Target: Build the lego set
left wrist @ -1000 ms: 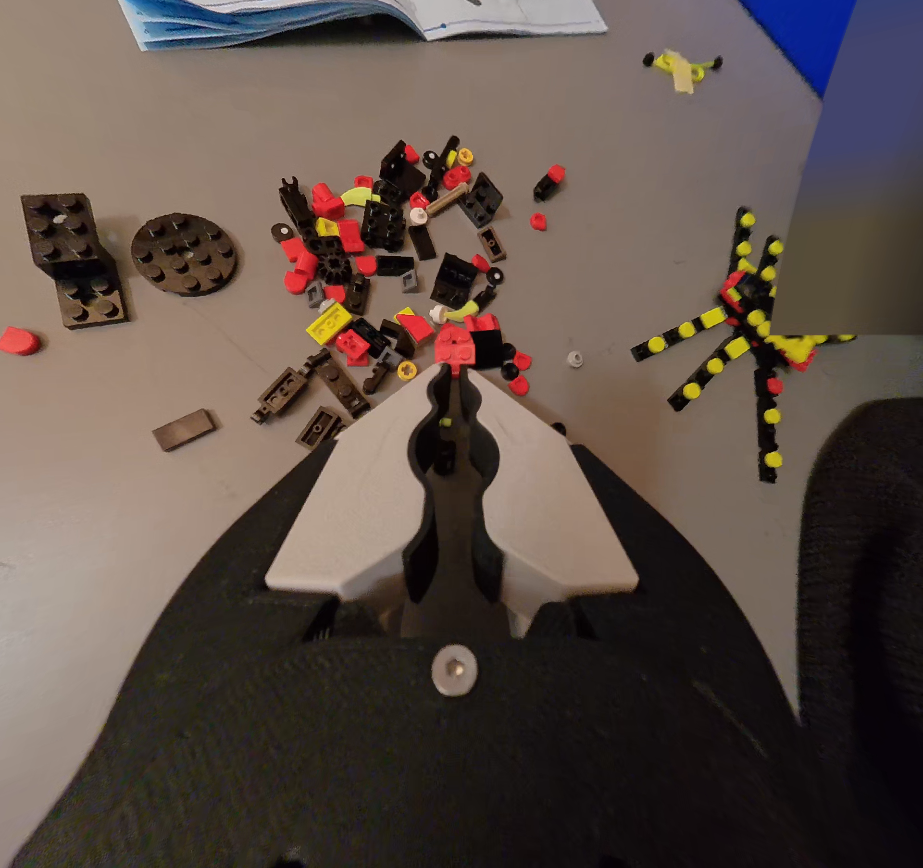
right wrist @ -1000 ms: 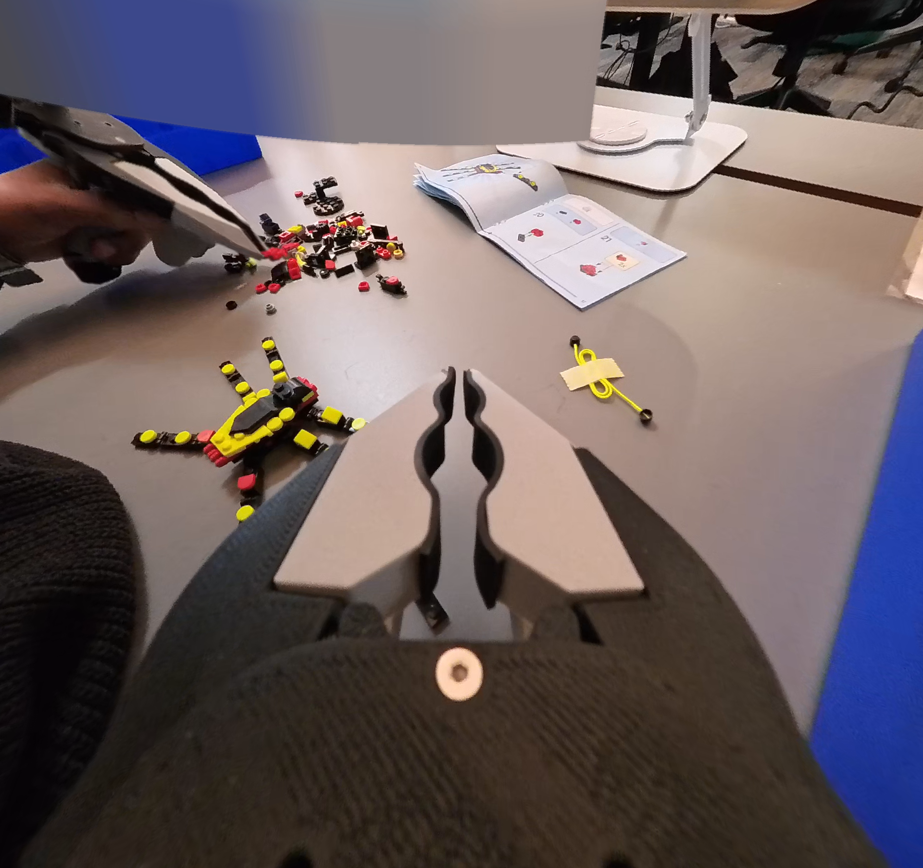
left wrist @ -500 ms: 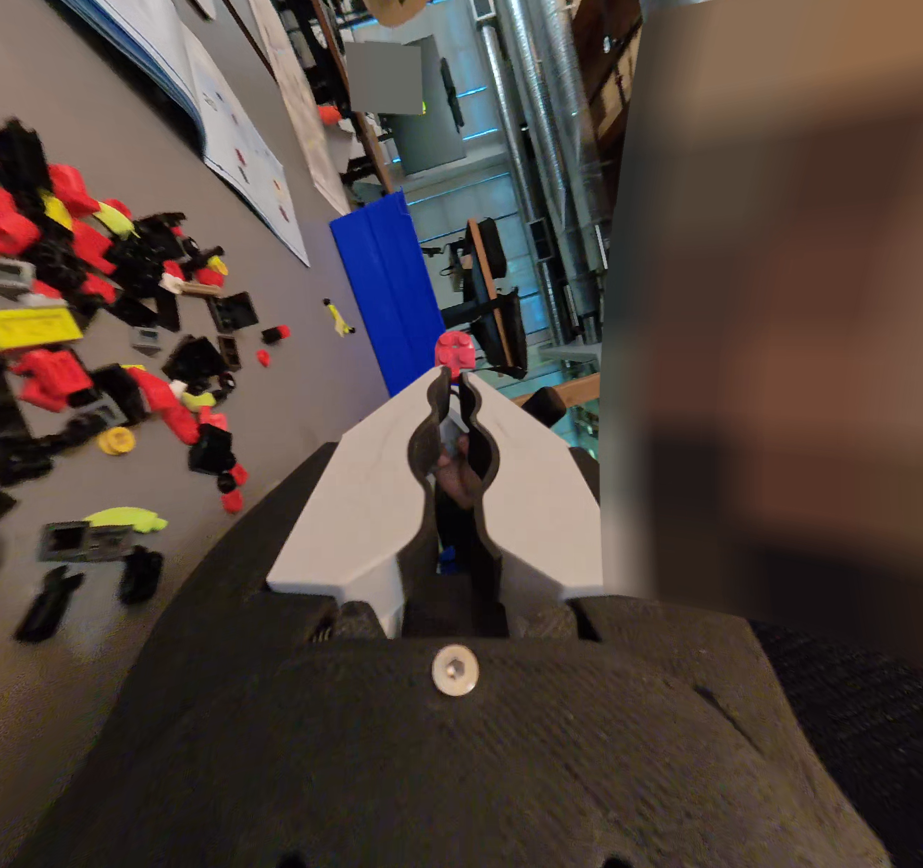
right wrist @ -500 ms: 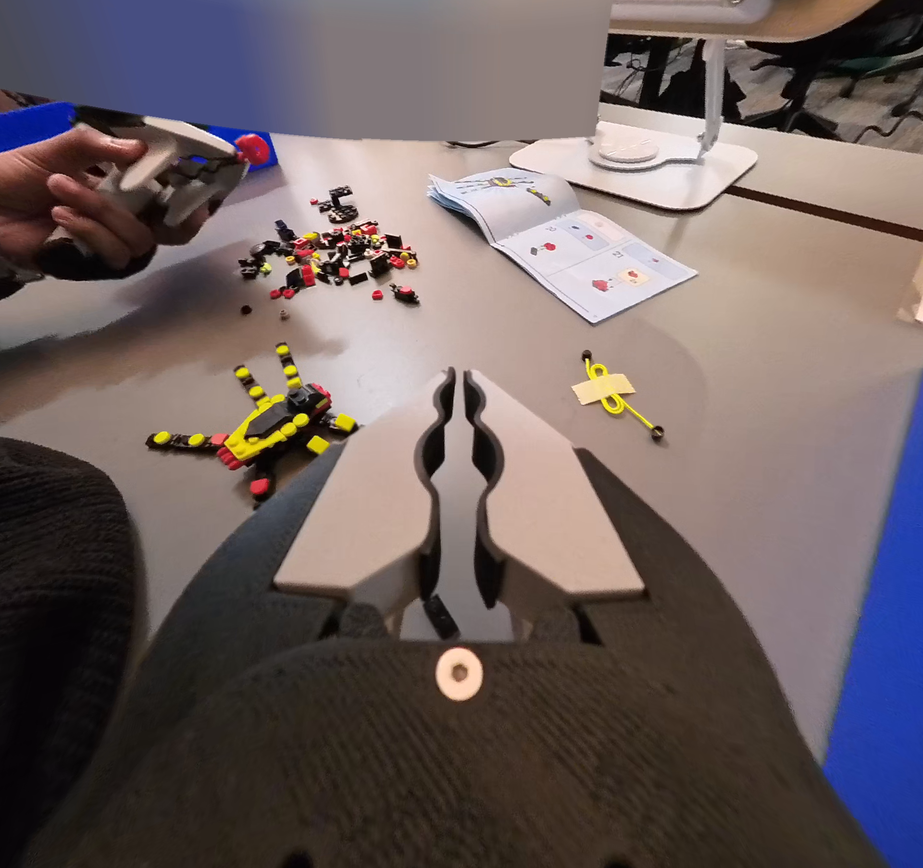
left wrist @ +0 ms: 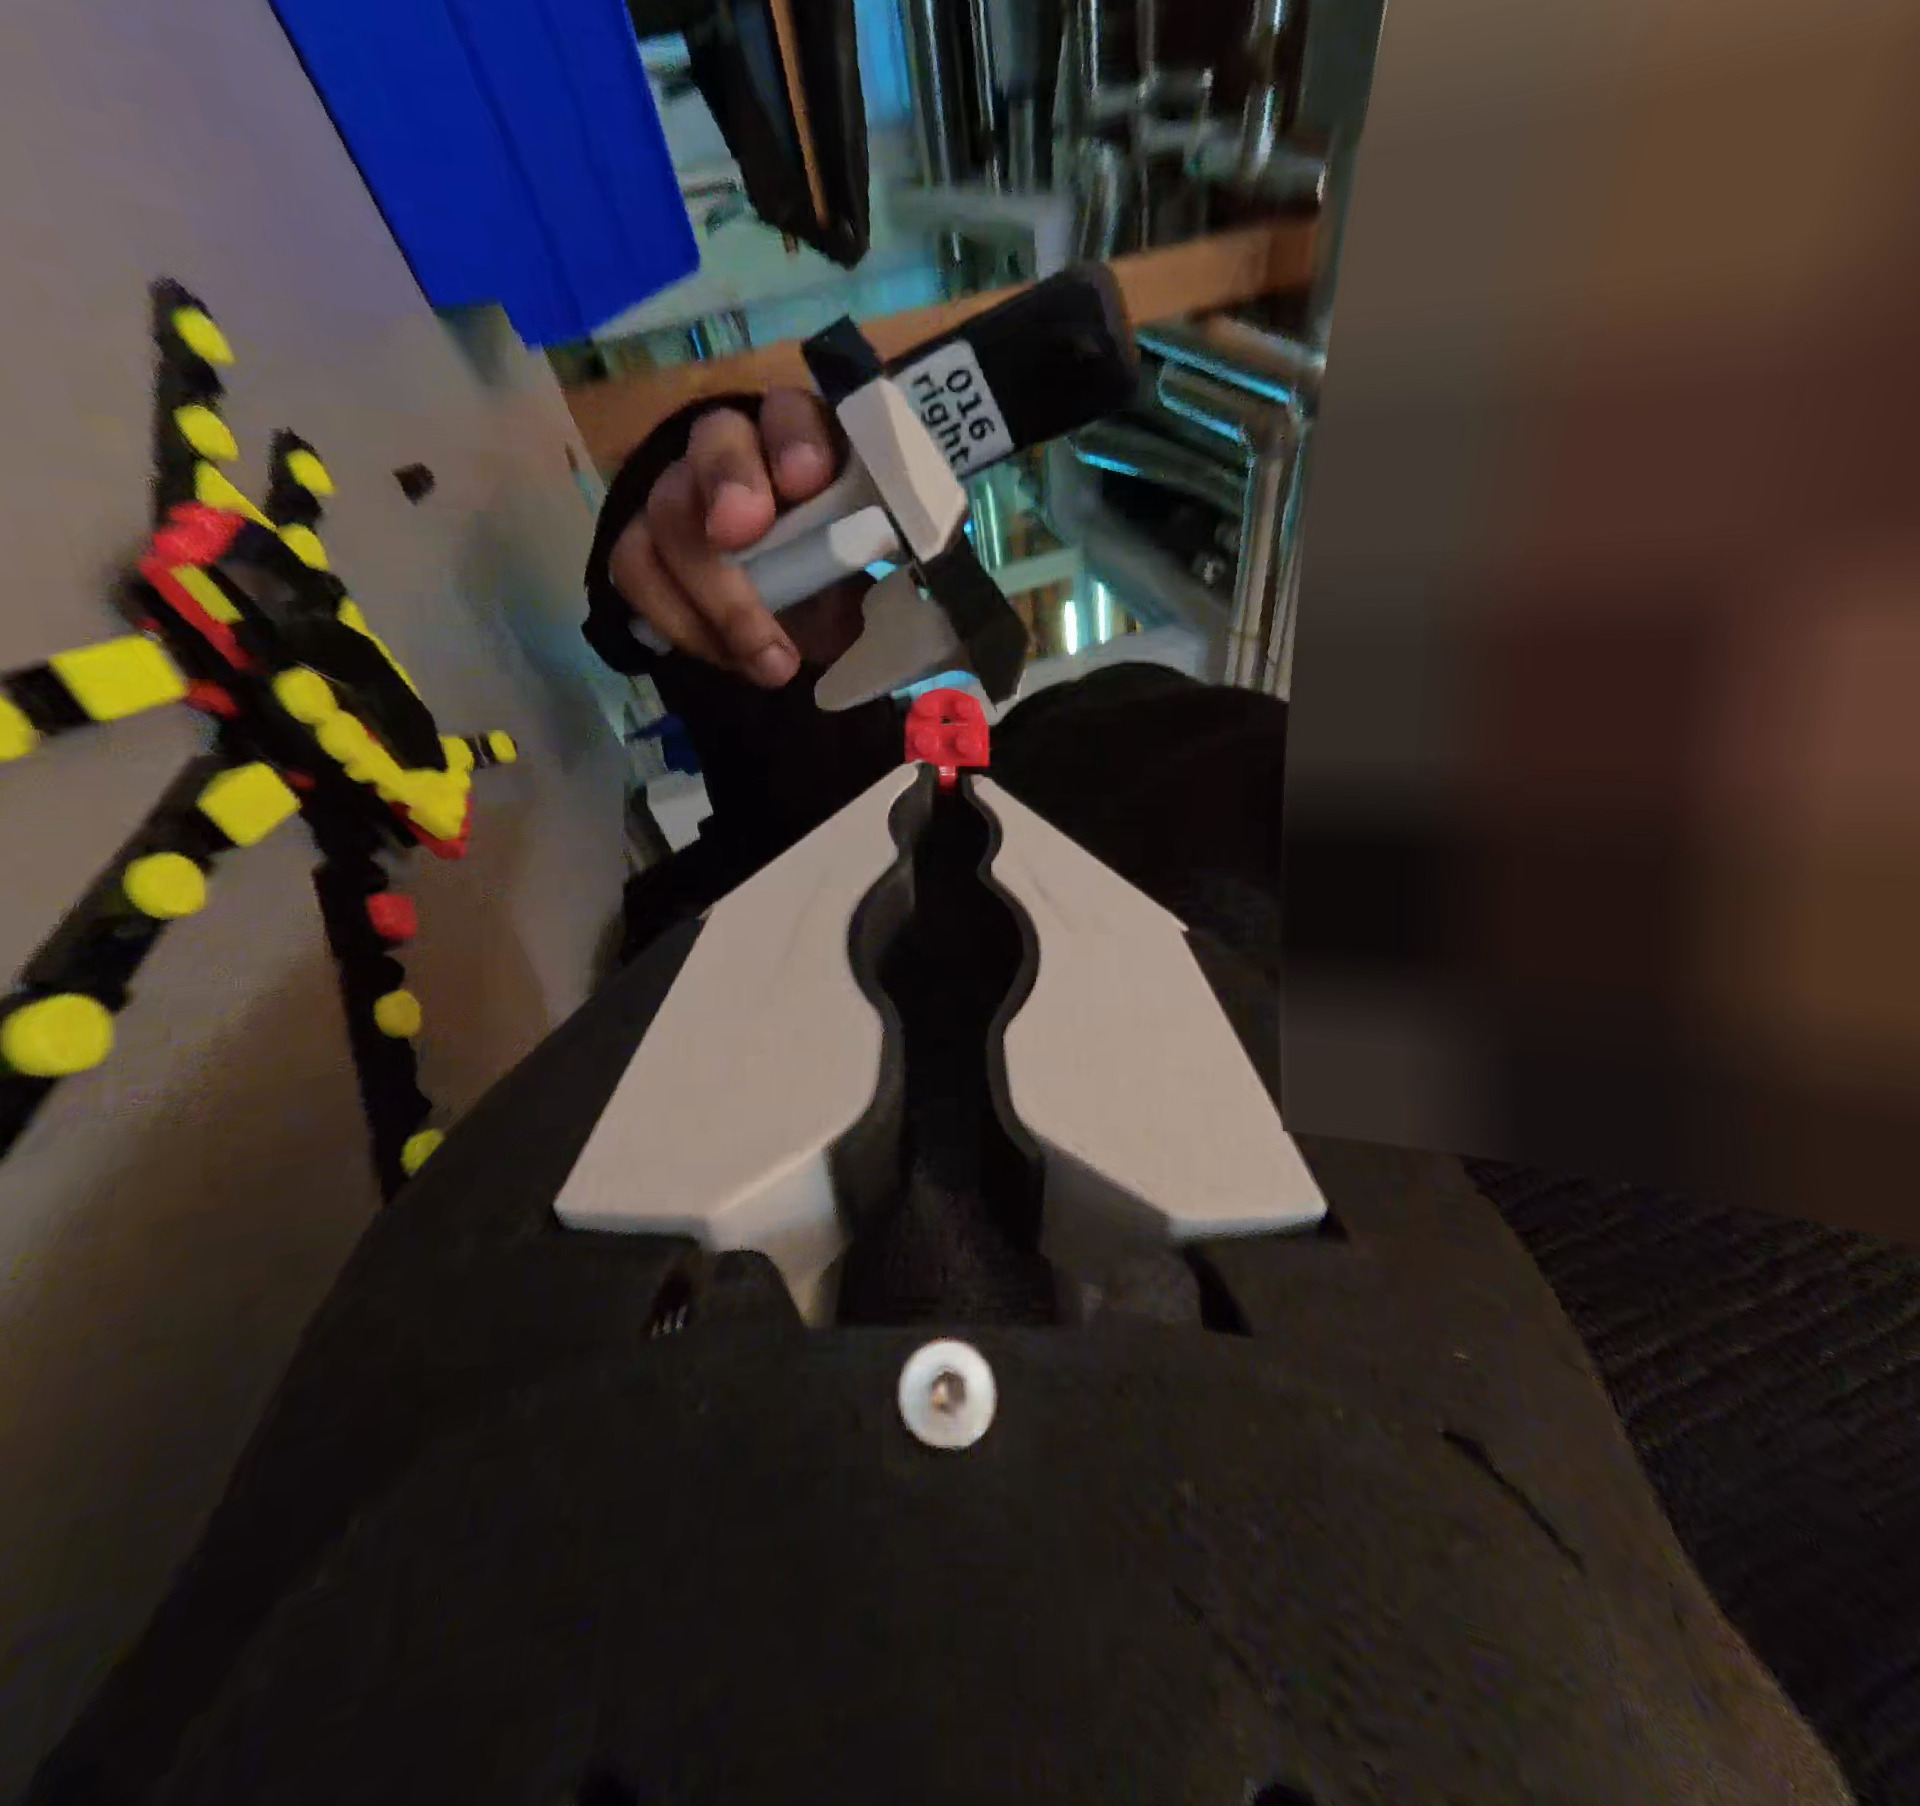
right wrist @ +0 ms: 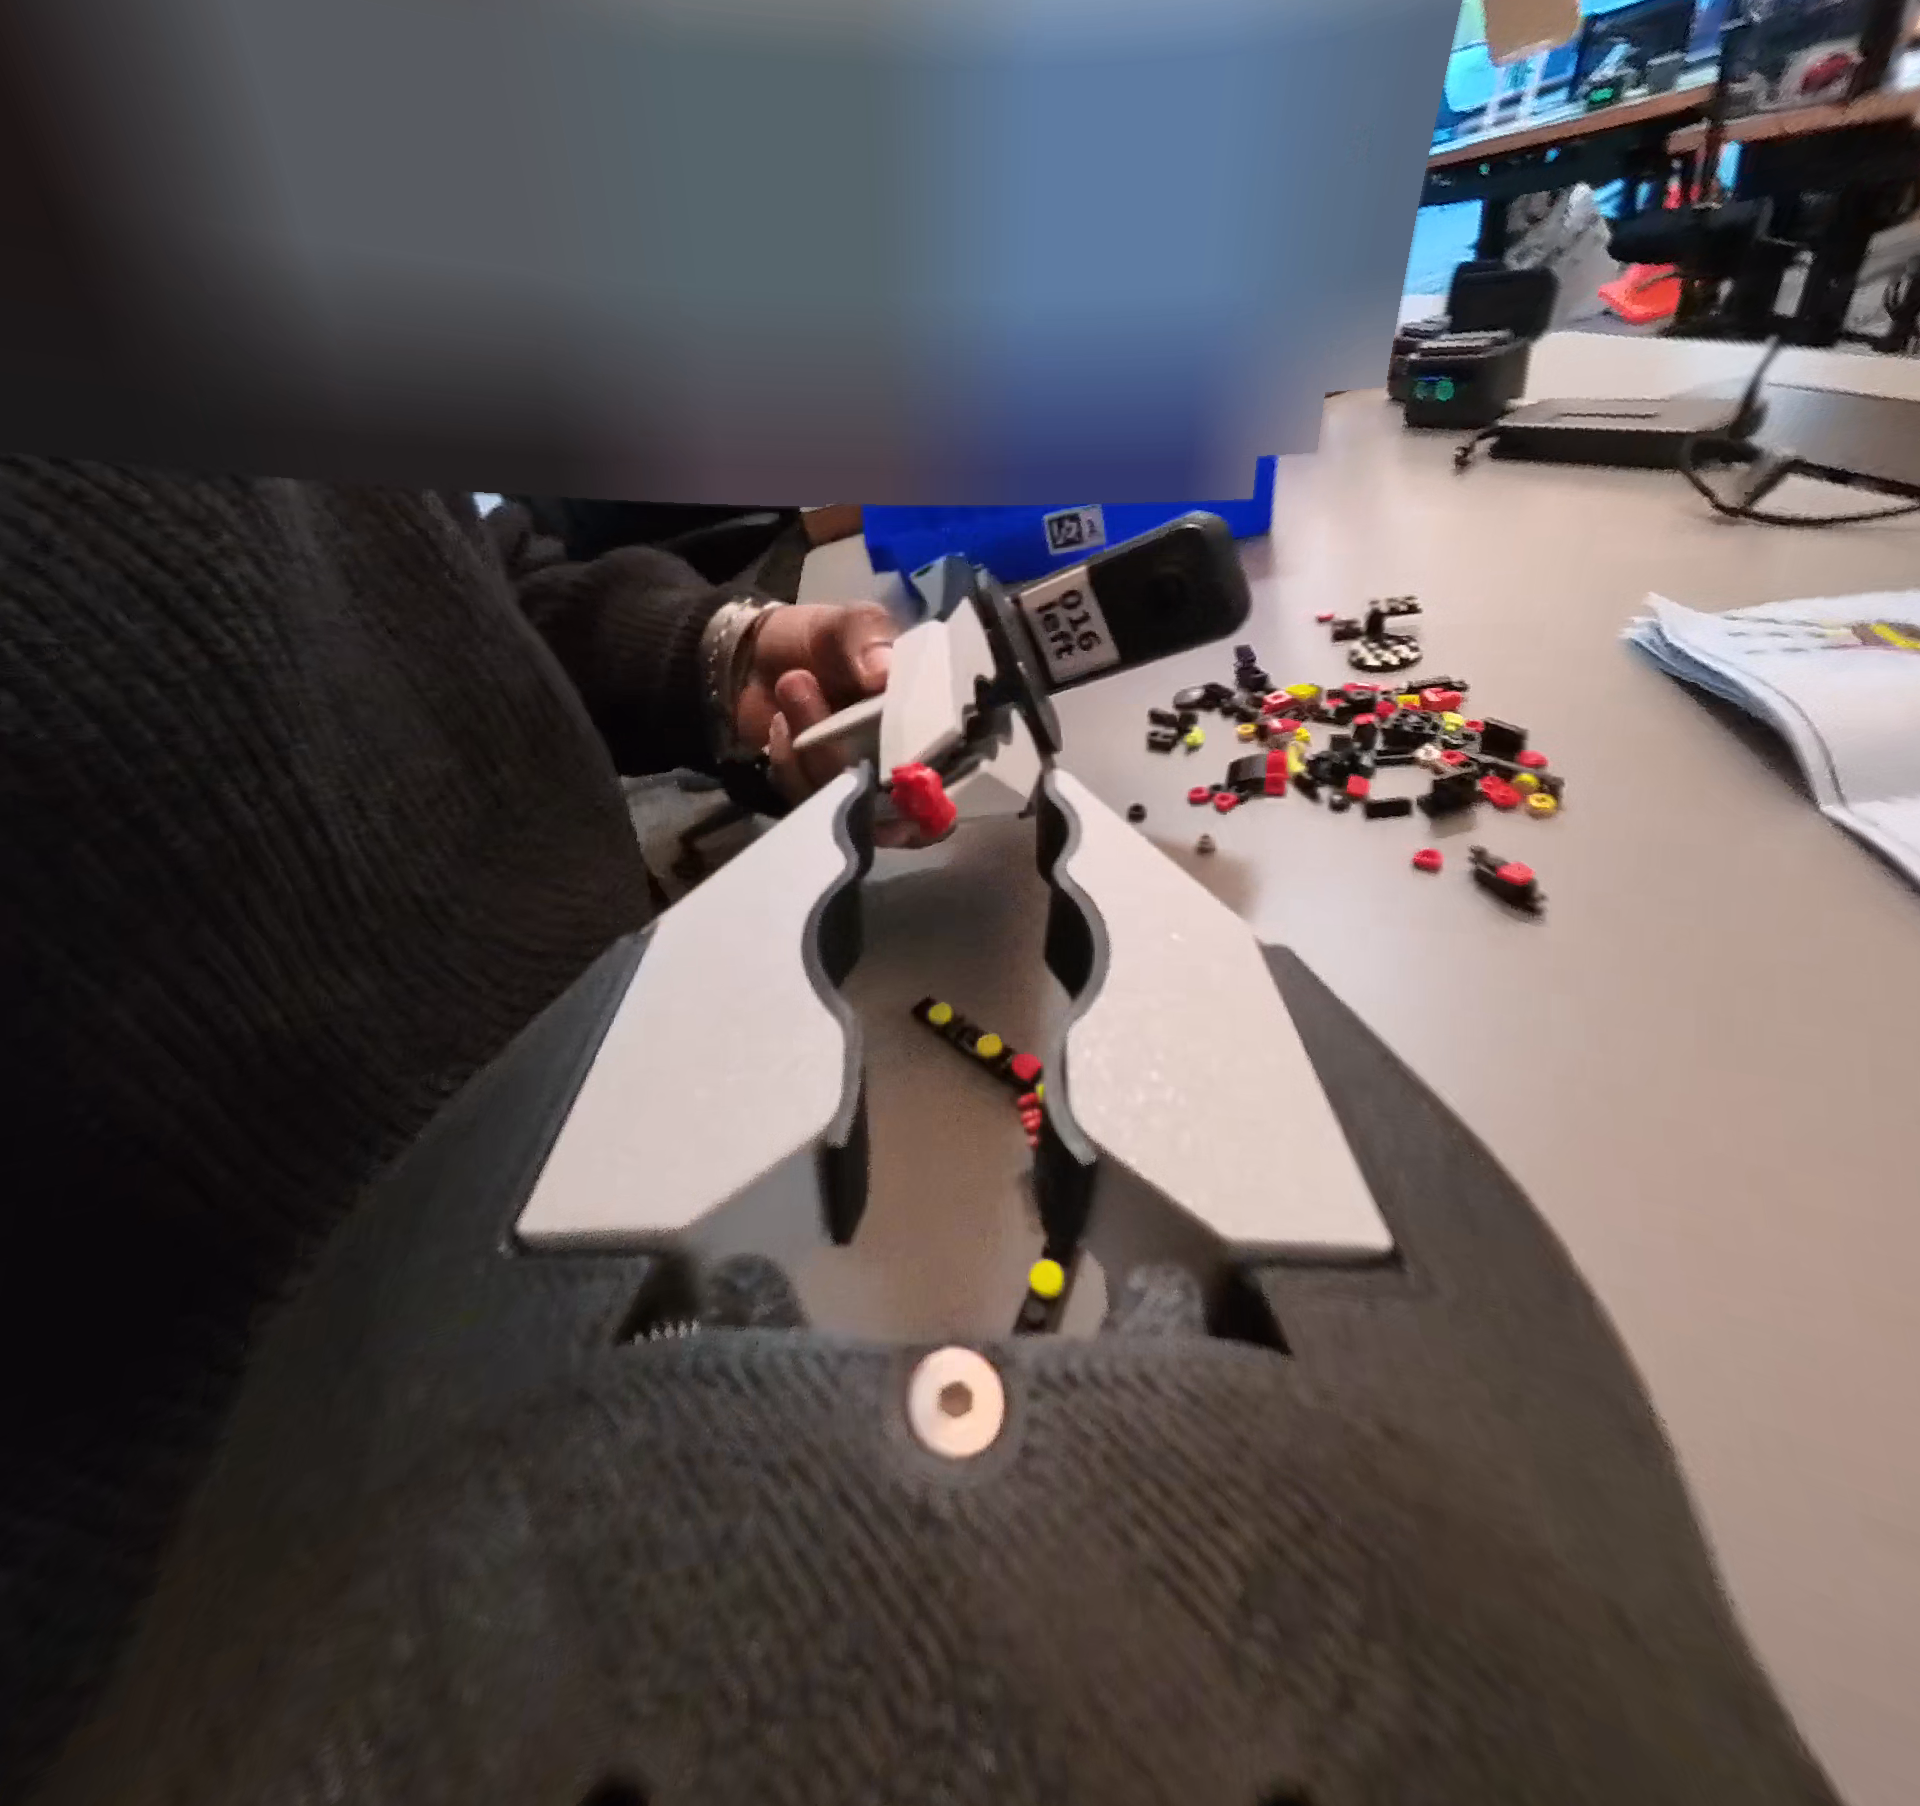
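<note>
A small red brick (left wrist: 945, 733) is pinched at the very tips of the left tool (left wrist: 940, 782), whose jaws are drawn tight on it. A second ago this brick was being gripped down in the loose pile (right wrist: 1361, 748) on the worktop (right wrist: 1558, 1081); it has since been lifted clear and swung toward the right tool (right wrist: 948, 788), so the wrist view is now tilted. The right tool, shut and idle half a second ago, has been spread wide, and in its own view the brick sits just inside its left fingertip, at about 10 o'clock of the gap. A handover or regrip is judged to be under way, before the brick is fitted. The half-built black-and-yellow spider model (left wrist: 301, 676) lies on the worktop at 9 o'clock in the left view.
</note>
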`<action>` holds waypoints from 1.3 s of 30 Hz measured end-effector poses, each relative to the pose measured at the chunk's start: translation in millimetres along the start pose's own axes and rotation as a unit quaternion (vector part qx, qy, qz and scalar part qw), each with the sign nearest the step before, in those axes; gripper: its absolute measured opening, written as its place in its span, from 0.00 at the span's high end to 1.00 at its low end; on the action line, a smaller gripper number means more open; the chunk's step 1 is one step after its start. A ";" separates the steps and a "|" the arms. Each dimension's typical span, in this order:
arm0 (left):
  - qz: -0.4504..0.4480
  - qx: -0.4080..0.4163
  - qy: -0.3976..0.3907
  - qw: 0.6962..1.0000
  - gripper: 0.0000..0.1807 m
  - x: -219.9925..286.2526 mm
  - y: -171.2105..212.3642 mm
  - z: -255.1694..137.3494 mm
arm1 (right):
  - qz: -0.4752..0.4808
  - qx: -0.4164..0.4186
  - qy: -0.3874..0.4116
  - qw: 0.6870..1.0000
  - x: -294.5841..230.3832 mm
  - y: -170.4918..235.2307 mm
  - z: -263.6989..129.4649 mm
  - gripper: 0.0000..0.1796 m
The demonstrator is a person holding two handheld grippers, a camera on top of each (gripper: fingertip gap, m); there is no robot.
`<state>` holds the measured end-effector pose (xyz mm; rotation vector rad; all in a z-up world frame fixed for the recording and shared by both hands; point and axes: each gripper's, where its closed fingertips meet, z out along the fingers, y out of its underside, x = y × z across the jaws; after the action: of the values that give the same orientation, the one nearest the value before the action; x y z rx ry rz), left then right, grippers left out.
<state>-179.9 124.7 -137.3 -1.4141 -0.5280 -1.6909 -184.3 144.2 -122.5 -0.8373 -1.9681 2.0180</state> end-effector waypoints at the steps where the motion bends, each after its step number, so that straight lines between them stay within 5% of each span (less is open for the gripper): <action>1: -0.004 -0.014 0.004 1.000 1.00 0.1 5.6 2.9 | -0.020 -0.006 -0.003 1.000 -5.9 1.8 -0.2 0.85; 7: -0.028 -0.057 0.019 0.998 1.00 -0.3 26.3 13.8 | -0.098 -0.023 -0.032 0.994 -35.1 9.4 -1.3 0.94; 24: -0.037 -0.097 0.029 0.994 1.00 1.4 42.5 17.5 | -0.123 -0.067 -0.073 0.988 -52.2 25.3 1.7 0.97; 31: -0.049 -0.052 0.043 0.997 1.00 2.5 27.0 13.2 | -0.123 -0.063 -0.056 0.989 -43.9 21.6 3.2 0.98; 35: -0.016 -0.027 0.015 0.999 0.96 -0.6 15.9 7.4 | -0.102 -0.054 -0.028 0.993 -31.3 16.7 5.2 0.98; 39: 0.050 -0.003 -0.030 0.998 0.82 -2.3 3.9 1.3 | -0.065 -0.038 -0.010 0.997 -20.8 11.6 6.0 0.98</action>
<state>-175.9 124.3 -139.9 -1.4755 -0.4780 -1.5756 -167.6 127.3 -128.8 -0.6872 -2.0659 1.8971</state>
